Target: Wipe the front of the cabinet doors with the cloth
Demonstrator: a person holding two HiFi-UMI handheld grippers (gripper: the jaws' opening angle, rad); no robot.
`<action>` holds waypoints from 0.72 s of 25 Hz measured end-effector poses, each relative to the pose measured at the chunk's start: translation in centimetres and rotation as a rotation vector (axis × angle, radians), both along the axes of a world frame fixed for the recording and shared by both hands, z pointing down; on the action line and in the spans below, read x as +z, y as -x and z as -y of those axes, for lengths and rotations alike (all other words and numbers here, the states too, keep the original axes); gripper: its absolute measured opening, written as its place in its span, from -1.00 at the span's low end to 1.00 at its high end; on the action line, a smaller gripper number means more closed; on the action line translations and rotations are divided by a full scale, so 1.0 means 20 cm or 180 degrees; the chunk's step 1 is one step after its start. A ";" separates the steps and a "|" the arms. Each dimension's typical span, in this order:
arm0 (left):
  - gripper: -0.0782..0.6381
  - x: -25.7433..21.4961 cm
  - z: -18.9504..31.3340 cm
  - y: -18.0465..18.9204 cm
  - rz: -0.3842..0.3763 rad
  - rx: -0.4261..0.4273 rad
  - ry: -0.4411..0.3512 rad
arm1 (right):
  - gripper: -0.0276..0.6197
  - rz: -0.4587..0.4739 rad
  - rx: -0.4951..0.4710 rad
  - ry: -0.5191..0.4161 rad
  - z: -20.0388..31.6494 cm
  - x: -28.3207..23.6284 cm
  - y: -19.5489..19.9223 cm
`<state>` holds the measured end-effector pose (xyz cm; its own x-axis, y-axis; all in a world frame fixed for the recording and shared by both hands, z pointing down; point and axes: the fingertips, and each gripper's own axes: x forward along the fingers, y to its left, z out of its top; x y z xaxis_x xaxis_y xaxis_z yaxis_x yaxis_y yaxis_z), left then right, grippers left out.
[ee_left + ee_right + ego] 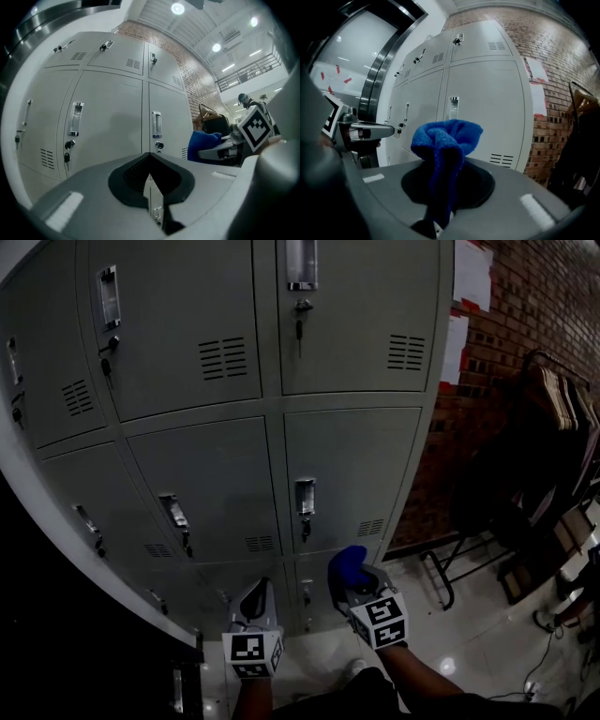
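Observation:
The grey metal cabinet (pixel 347 465) with its several locker doors fills the head view. My right gripper (pixel 350 583) is low, in front of the bottom row of doors, shut on a bunched blue cloth (pixel 350 564) that sticks out past its jaws. In the right gripper view the cloth (pixel 446 140) rises from the clamped jaws, a short way off the doors (pixel 483 103). My left gripper (pixel 261 592) is beside it to the left, shut and holding nothing. In the left gripper view its jaws meet at the tip (pixel 150 160), with the cloth (pixel 202 143) off to the right.
A brick wall (pixel 506 362) with white papers (pixel 472 277) adjoins the cabinet on the right. A dark chair or rack (pixel 534 465) stands by the wall on the glossy floor (pixel 469 643). Keys hang in the door locks (pixel 299 326).

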<state>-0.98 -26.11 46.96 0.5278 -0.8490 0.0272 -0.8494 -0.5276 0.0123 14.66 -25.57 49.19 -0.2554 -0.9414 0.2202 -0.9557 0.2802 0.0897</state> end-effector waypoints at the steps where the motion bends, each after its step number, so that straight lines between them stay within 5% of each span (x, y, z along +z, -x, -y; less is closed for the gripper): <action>1: -0.74 0.00 0.00 -0.01 0.0010 0.0014 -0.0003 | -0.74 0.0008 0.0008 0.0010 -0.02 0.02 0.01; 18: -0.74 0.00 0.00 -0.09 0.0040 0.0086 -0.0018 | -0.74 0.0061 0.0131 -0.0058 -0.04 -0.01 -0.06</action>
